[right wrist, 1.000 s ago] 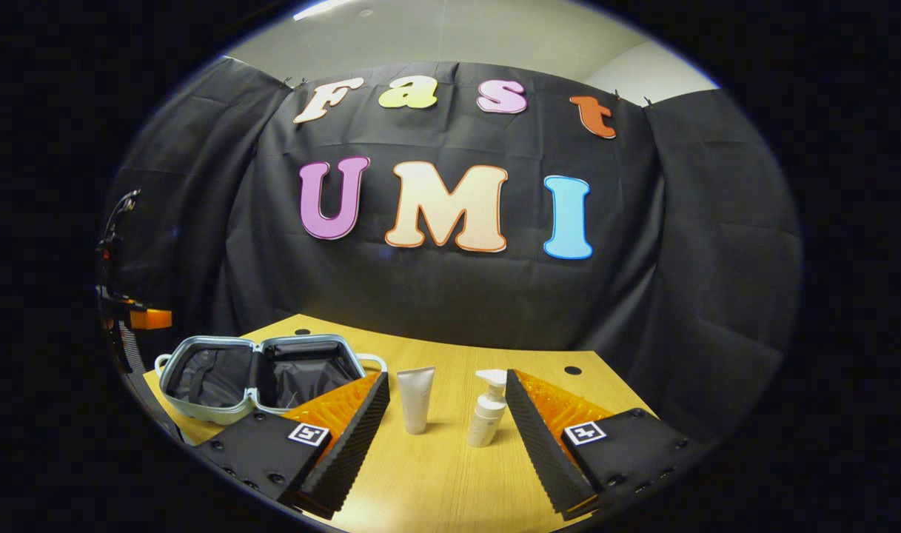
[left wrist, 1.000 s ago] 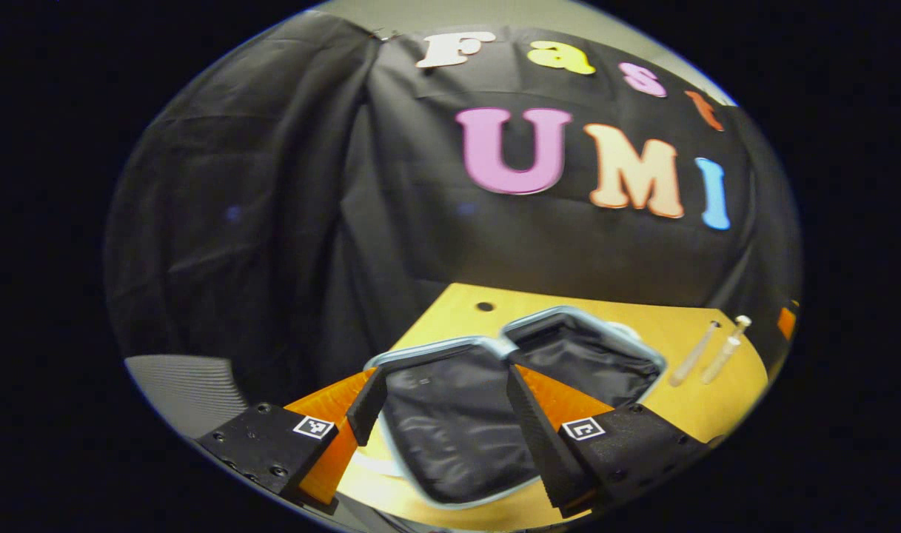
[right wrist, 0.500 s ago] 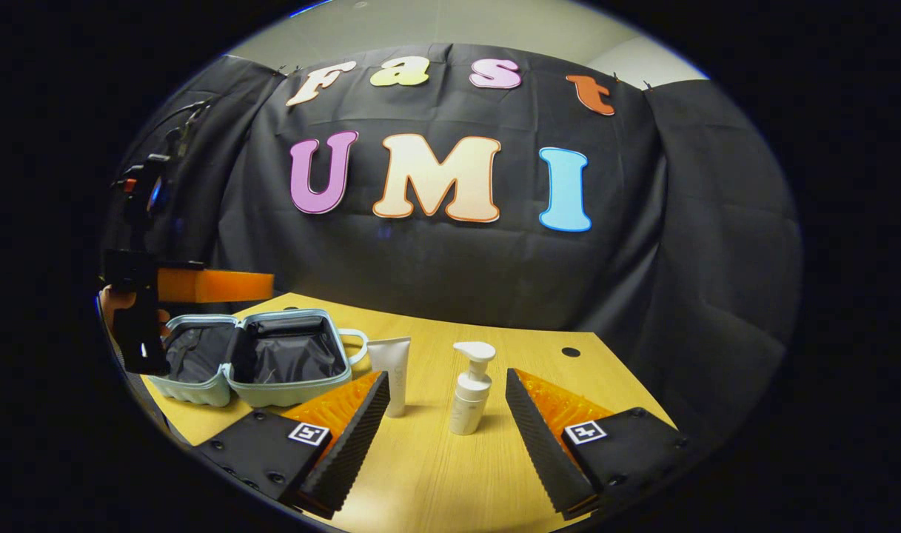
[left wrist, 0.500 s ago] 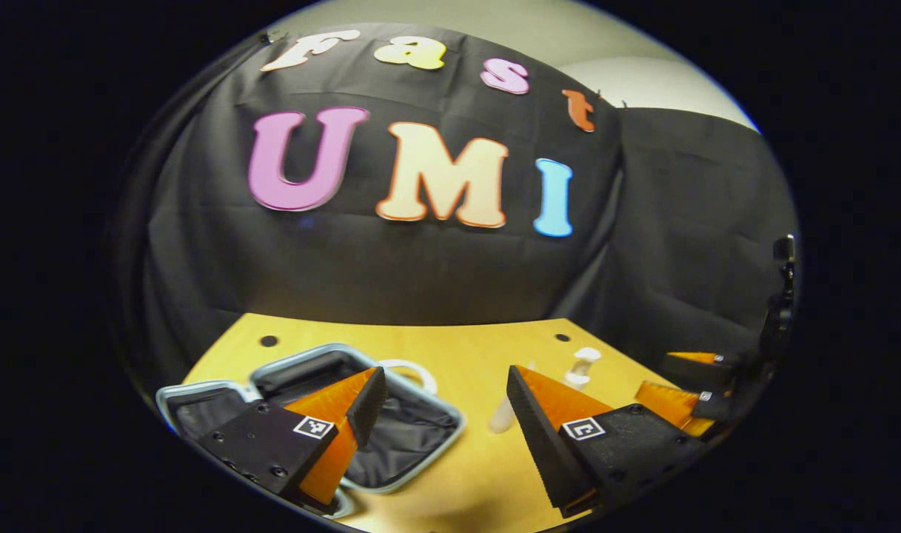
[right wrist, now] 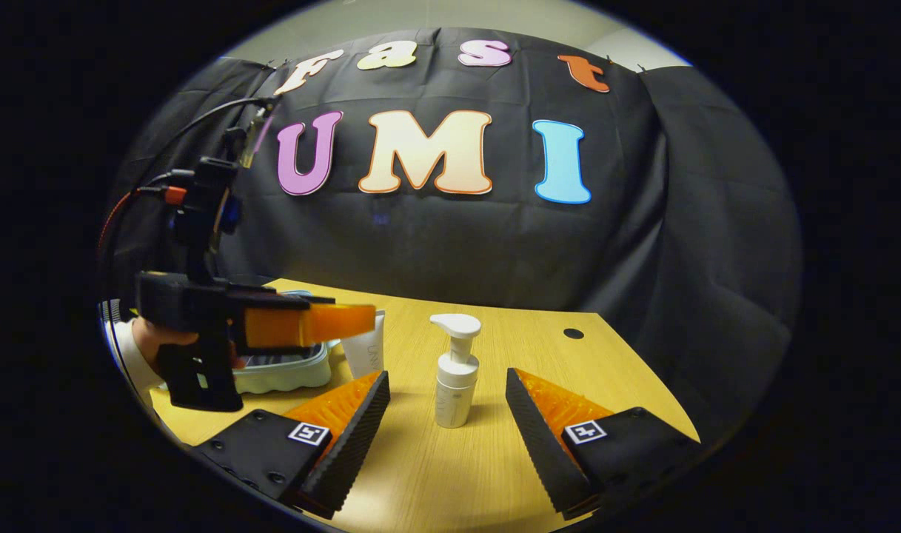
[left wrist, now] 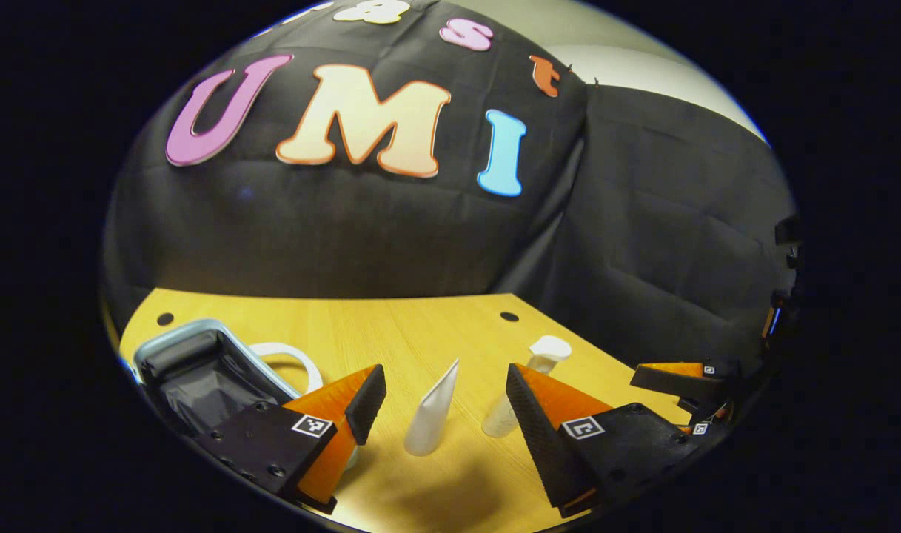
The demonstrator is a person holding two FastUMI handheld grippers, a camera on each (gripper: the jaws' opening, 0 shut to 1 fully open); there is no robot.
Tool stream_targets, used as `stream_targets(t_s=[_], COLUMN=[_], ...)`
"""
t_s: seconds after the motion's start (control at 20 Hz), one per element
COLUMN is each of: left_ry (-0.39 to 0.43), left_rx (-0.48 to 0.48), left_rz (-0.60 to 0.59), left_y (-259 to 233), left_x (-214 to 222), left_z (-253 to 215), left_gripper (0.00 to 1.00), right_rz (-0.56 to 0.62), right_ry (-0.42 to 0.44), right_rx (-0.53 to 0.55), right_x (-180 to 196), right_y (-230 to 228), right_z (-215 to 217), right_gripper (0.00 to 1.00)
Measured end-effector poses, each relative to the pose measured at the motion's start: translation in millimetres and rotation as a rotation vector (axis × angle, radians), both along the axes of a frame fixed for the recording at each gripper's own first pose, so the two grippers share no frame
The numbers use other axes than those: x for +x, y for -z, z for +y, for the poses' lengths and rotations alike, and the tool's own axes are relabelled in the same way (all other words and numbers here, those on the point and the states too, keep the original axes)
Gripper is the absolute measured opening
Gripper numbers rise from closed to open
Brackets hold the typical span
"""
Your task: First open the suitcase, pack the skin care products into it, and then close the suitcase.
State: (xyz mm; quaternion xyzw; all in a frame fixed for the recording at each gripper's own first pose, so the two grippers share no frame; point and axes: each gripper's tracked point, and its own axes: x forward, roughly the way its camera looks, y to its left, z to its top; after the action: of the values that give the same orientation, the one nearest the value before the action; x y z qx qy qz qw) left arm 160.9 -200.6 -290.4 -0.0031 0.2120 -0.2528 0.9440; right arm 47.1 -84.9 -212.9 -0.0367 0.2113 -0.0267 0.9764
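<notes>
Here the left gripper (left wrist: 444,392) hangs with fingers spread wide around a white tube (left wrist: 431,411) standing cap-down, long axis upright; the right gripper (right wrist: 447,392), equally wide, frames an upright pump bottle (right wrist: 454,380) beside the open suitcase (left wrist: 191,366).

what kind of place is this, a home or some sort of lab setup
Most likely a staged recording booth, not a home: black cloth wall hung behind a bare wooden table, with just an open suitcase, a tube and a pump bottle laid out.
</notes>
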Motion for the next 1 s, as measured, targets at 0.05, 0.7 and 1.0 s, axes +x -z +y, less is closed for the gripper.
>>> stream_targets(t_s=[0.05, 0.7, 1.0], left_ry=[-0.013, -0.116, -0.114], left_rx=[0.002, 0.006, -0.038], left_rz=[0.027, 0.201, 0.206], left_y=[11.9, 91.9, 77.5], left_x=[3.0, 16.9, 7.9], left_z=[-1.2, 1.3, 2.9], left_gripper=[0.96, 0.51, 0.39], right_rz=[0.006, 0.088, 0.158], right_ry=[-0.002, -0.025, 0.010], right_rx=[0.001, 0.046, 0.110], right_x=[2.1, 23.9, 50.4], right_y=[3.6, 42.0, 80.6], right_z=[-1.4, -11.3, -19.8], right_gripper=[0.99, 0.99, 1.00])
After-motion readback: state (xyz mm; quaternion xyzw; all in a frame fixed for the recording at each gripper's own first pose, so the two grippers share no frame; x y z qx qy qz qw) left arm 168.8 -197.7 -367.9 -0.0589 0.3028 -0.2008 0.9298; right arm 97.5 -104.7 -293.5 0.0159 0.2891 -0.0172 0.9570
